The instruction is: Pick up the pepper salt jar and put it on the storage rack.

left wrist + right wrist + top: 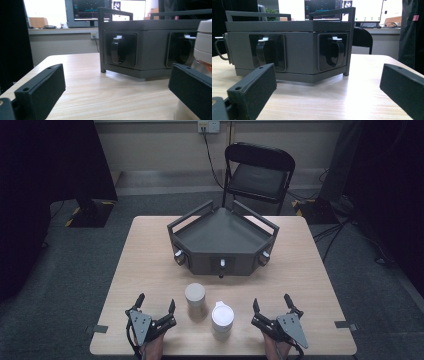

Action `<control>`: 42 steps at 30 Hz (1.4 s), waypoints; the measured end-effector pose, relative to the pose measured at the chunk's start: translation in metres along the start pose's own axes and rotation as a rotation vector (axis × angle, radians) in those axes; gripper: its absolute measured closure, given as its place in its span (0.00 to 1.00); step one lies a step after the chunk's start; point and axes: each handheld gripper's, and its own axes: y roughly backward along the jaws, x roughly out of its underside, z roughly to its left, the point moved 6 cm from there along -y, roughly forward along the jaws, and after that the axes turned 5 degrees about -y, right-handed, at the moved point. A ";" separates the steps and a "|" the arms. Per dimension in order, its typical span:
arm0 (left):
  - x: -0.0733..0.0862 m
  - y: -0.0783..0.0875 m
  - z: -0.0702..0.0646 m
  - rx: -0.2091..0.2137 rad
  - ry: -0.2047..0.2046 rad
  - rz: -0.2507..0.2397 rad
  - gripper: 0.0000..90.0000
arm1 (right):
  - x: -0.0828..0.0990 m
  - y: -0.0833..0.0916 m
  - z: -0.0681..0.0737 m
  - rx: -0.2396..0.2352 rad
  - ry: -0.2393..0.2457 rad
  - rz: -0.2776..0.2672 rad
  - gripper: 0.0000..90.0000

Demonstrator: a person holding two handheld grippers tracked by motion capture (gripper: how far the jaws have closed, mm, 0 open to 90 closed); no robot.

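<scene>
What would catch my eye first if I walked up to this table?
Probably the dark grey angular box with railed top and front knobs, mid-table. Nearer, two pale lidded containers stand side by side, flanked by the open left gripper and right gripper.

Two containers upright on worktop, both in front of the grey angular box. Beige lidded jar: short cylinder, nearer the box, just left of its centre knob. White lidded jar: closed, just beside the beige one, farther from the box.
</scene>
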 end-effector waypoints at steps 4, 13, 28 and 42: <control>-0.002 0.001 0.001 0.003 0.007 -0.006 0.00 | 0.000 0.000 0.000 -0.001 0.000 0.000 0.00; -0.010 0.006 0.004 0.001 0.044 -0.023 0.00 | 0.000 0.000 0.000 0.000 0.000 0.000 0.00; -0.031 0.009 0.006 0.091 0.058 -0.060 0.00 | 0.000 0.000 0.000 0.002 0.000 0.000 0.00; -0.046 0.002 0.001 0.188 0.068 -0.064 0.00 | 0.000 0.000 0.000 0.001 0.000 0.000 0.00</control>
